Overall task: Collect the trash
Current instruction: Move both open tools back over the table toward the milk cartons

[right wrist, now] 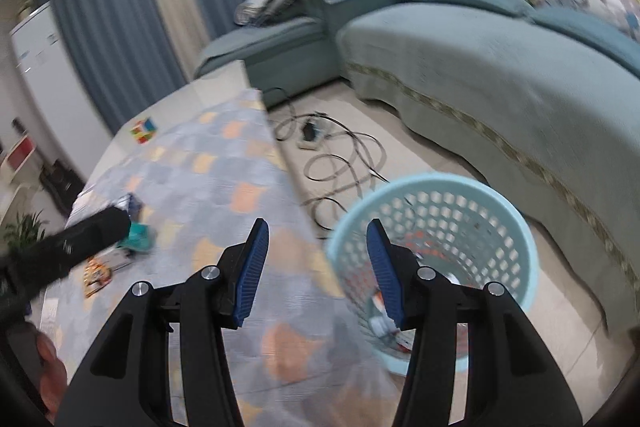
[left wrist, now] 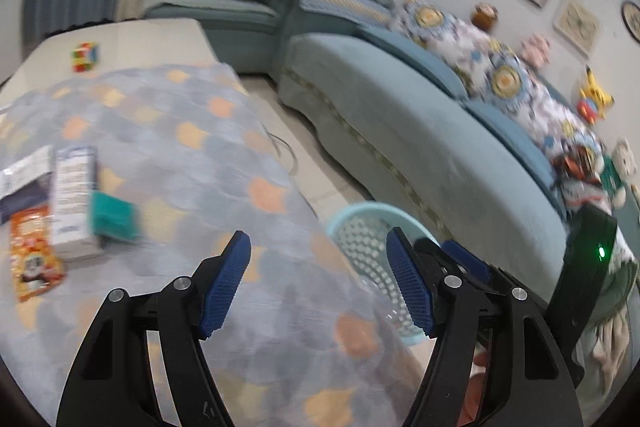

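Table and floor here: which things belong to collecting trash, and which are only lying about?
For the job:
- basket, light blue, on the floor, some trash already inside
- orange wrapper
- white carton
- green packet
- flat white packet

Only lying about:
- puzzle cube
- cables on the floor
- sofa with cushions
- yellow toy

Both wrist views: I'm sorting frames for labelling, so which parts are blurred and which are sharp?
Left wrist: hand-held gripper sharp, packets and sofa smeared. Right wrist: hand-held gripper sharp, basket rim smeared; both views bow at the edges.
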